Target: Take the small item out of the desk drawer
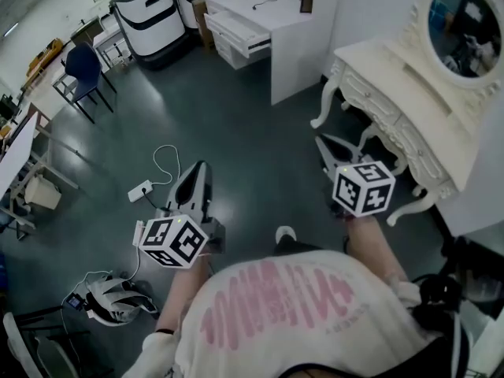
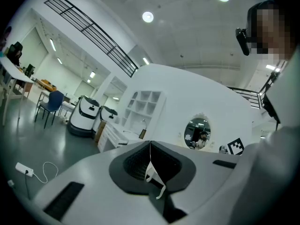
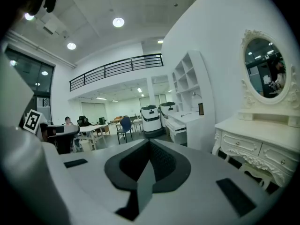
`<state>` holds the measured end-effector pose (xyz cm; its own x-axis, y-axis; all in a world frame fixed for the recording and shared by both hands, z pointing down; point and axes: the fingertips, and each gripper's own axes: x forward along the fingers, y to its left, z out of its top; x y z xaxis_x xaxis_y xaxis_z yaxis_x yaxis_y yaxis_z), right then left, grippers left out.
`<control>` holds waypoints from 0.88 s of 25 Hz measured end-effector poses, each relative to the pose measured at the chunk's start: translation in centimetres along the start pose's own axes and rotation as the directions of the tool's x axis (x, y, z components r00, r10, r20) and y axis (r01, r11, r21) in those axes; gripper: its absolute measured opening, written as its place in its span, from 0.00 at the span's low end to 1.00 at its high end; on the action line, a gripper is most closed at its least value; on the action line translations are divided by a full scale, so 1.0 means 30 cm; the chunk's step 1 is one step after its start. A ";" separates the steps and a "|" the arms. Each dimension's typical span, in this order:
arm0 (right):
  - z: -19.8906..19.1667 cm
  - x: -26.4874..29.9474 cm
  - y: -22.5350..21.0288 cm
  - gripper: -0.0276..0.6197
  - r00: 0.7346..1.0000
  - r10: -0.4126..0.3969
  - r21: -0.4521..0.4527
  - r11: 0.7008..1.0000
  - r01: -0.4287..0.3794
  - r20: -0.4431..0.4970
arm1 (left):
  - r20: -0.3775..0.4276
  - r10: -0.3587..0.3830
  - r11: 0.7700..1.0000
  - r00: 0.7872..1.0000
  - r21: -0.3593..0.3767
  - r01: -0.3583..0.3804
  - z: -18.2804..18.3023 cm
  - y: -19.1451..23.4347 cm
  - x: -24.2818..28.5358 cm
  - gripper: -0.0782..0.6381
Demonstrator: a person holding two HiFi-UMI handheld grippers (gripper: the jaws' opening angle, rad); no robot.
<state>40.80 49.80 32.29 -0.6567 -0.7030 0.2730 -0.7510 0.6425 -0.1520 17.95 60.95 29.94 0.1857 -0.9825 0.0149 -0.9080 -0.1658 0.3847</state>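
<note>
Above the floor [image 1: 236, 132], my left hand-held gripper [image 2: 150, 146] and right hand-held gripper [image 3: 149, 144] sit closed, with a white scrap [image 2: 151, 172] seemingly dangling at the left's tips.

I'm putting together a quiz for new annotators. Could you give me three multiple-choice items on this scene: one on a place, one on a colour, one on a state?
1. Where does the oval mirror stand?
A. on the ornate dressing table
B. on the floor
C. on a wall shelf

2. What colour is the chair by the far tables?
A. red
B. blue
C. yellow

3. How do the right gripper jaws stand?
A. wide apart
B. closed on a cup
C. together, nothing between

Answers:
1 A: the mirror rises from the back of the table top.
2 B: its seat and back are blue.
3 C: the right gripper view shows the jaws meeting at one seam.
</note>
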 end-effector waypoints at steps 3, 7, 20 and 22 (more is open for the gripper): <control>-0.014 0.040 -0.017 0.07 1.000 0.003 0.028 1.000 -0.002 -0.009 | -0.003 0.012 1.000 1.000 -0.012 -0.012 -0.013 0.035 0.018 0.15; -0.008 0.135 -0.053 0.07 1.000 0.001 0.017 1.000 0.000 -0.024 | -0.019 0.028 0.999 0.999 -0.027 -0.029 -0.030 0.096 0.087 0.15; 0.202 0.679 -0.290 0.07 0.999 0.054 0.036 0.998 -0.054 0.002 | 0.011 0.052 0.999 0.999 -0.005 -0.052 0.113 0.311 0.569 0.15; 0.259 0.764 -0.331 0.07 0.998 0.066 0.030 0.997 -0.066 0.018 | 0.024 0.051 0.999 0.998 -0.001 -0.051 0.144 0.339 0.655 0.15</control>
<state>32.68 24.96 32.68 -0.7057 -0.6648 0.2451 -0.7077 0.6780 -0.1985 10.75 39.58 30.15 0.1296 -0.9915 0.0123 -0.9158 -0.1149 0.3848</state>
